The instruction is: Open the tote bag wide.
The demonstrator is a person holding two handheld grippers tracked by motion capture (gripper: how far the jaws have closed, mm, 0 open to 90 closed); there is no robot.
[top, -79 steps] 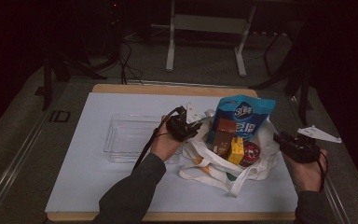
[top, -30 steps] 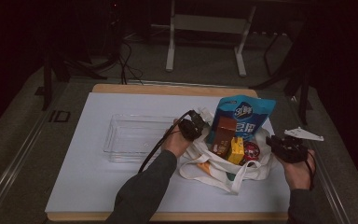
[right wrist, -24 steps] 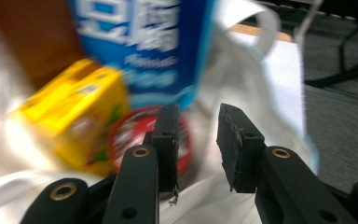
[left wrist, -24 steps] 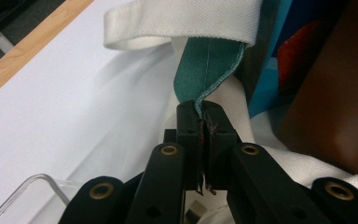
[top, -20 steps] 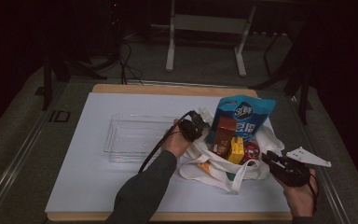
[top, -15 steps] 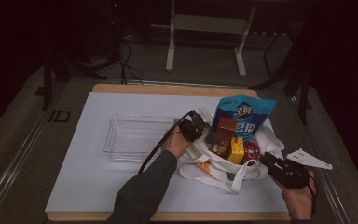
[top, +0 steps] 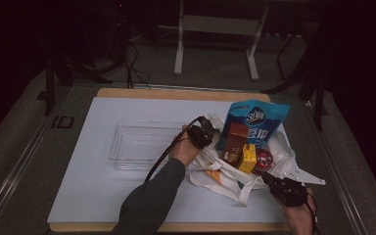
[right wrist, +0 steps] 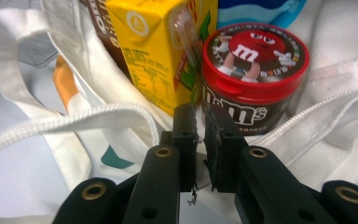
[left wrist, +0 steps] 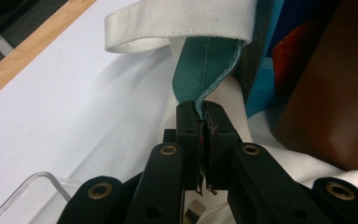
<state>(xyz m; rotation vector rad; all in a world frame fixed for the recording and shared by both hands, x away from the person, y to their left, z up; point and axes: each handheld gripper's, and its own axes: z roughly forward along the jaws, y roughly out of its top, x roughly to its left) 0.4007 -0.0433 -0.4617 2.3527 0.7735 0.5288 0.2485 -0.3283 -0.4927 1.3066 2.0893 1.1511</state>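
Crowding bag (top: 279, 147): juice carton (right wrist: 158, 51), candy tub (right wrist: 254, 77)

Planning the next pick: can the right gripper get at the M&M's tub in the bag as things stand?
Probably yes. The right gripper sits just in front of the M&M's tub, whose front and lid lie bare at the bag mouth. The yellow carton touches its side, and the jaws, just closing with nothing visibly between them, must reopen.
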